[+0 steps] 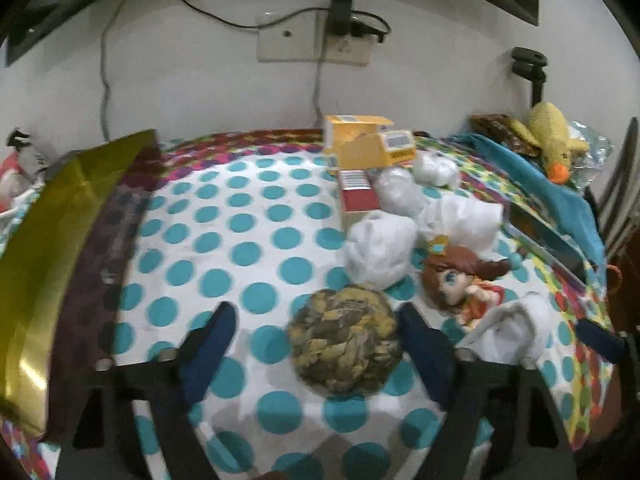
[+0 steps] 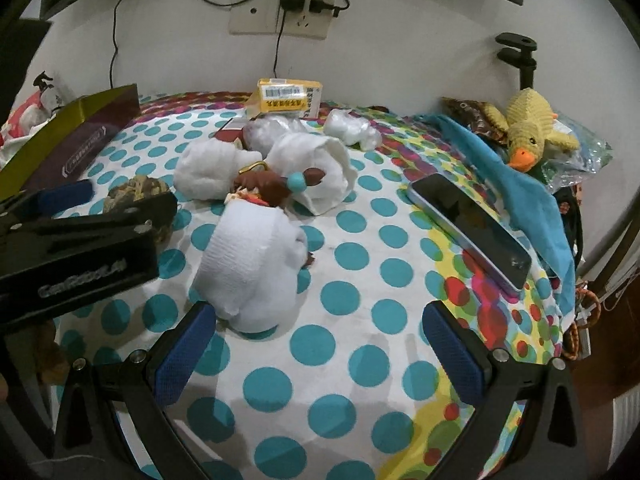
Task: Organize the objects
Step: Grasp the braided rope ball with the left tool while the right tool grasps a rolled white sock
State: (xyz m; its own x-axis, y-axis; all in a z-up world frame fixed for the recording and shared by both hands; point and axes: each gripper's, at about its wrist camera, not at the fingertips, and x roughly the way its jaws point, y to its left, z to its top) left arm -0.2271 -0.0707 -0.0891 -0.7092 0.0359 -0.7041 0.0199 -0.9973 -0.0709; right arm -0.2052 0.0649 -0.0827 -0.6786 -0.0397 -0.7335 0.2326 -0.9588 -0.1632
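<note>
- The left claw [image 1: 316, 336] is spread wide, its blue-padded fingers [image 1: 212, 344] standing on either side of a round camouflage-patterned bundle [image 1: 346, 340] without touching it.
- That bundle lies on the bed's white cover with teal polka dots [image 1: 240, 248], near the 6 o'clock edge of the left wrist view.
- At 2 o'clock from the bundle lies a brown-haired doll in an orange dress [image 1: 460, 280], face up, partly against a crumpled white cloth [image 1: 508, 328].
- A white wad of stuffing [image 1: 378, 252] sits just beyond the bundle at 12 o'clock, with a red and white box [image 1: 358, 194] and a yellow cardboard box [image 1: 368, 144] farther back towards the wall.
- A long gold and purple box [image 1: 60, 240] runs along the 9 o'clock side of the bed.
- The right claw [image 2: 320, 352] is also spread wide and holds nothing; only the dotted cover lies between its fingers.
- A rolled white cloth [image 2: 256, 268] lies just ahead of its left finger at 11 o'clock.
- A dark smartphone [image 2: 468, 228] lies screen up at 2 o'clock, beside a teal cloth [image 2: 520, 184].
- A yellow knitted duck toy [image 2: 528, 132] rests at the far 1 o'clock corner.
</note>
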